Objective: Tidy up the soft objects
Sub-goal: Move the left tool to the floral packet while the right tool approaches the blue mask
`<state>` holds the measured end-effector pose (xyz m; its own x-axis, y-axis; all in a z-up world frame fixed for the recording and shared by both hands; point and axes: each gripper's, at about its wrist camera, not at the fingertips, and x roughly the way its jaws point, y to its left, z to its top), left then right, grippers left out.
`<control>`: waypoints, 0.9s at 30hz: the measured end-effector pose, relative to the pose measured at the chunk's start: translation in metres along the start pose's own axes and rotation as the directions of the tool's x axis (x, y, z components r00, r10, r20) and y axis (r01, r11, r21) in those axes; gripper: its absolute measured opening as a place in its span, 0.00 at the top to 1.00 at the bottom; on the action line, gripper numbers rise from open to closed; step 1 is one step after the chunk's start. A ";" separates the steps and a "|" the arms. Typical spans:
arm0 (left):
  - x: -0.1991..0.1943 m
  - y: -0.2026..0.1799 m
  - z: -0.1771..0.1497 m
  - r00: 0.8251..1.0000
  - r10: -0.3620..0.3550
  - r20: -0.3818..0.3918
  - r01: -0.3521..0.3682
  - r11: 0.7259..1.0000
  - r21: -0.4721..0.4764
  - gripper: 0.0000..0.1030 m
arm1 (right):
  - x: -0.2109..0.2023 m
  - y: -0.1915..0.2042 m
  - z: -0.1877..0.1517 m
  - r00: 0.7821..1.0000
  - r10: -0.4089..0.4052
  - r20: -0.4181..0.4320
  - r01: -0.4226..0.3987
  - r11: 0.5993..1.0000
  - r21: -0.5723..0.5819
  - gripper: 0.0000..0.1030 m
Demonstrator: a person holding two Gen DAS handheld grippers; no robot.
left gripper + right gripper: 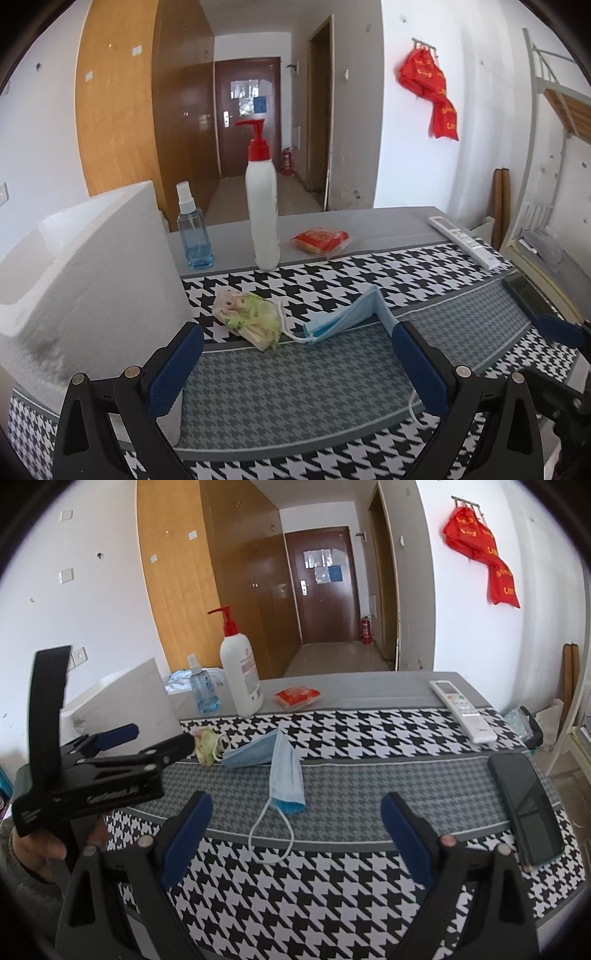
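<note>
Both grippers, left (pixel 295 354) & right (pixel 295 827), gape wide, holding nothing. Blue mask (pixel 273 764) mid-frame; its far end hides behind left gripper's finger (pixel 417 365). Phone (pixel 528 805) cut off, lower right.

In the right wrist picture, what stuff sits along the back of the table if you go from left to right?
White foam box → blue spray bottle → white pump bottle with red top → red snack packet → white remote control.

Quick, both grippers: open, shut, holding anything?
Left gripper: jaws open, holding nothing.
Right gripper: jaws open, holding nothing; the blue face mask lies between them on the table.
</note>
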<state>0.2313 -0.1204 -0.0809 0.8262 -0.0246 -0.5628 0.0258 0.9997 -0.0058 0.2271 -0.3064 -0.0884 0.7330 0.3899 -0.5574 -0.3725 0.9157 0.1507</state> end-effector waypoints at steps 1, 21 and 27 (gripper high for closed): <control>0.004 0.001 0.000 1.000 0.006 -0.010 -0.006 1.000 -0.005 0.01 | 0.002 0.000 0.000 1.000 0.002 -0.006 -0.002 1.000 -0.001 0.08; 0.047 0.020 0.004 0.982 0.141 -0.123 -0.151 0.986 -0.073 0.19 | 0.038 0.012 0.012 0.996 0.029 -0.085 -0.034 0.997 -0.065 0.08; 0.061 0.025 0.000 0.969 0.175 -0.174 -0.192 0.978 -0.086 0.29 | 0.057 0.014 0.013 0.990 0.030 -0.140 -0.039 0.997 -0.064 0.19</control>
<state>0.2826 -0.0970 -0.1153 0.7074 0.1529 -0.6900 -0.1821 0.9828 0.0311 0.2711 -0.2699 -0.1070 0.6350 0.3994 -0.6612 -0.4363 0.8918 0.1197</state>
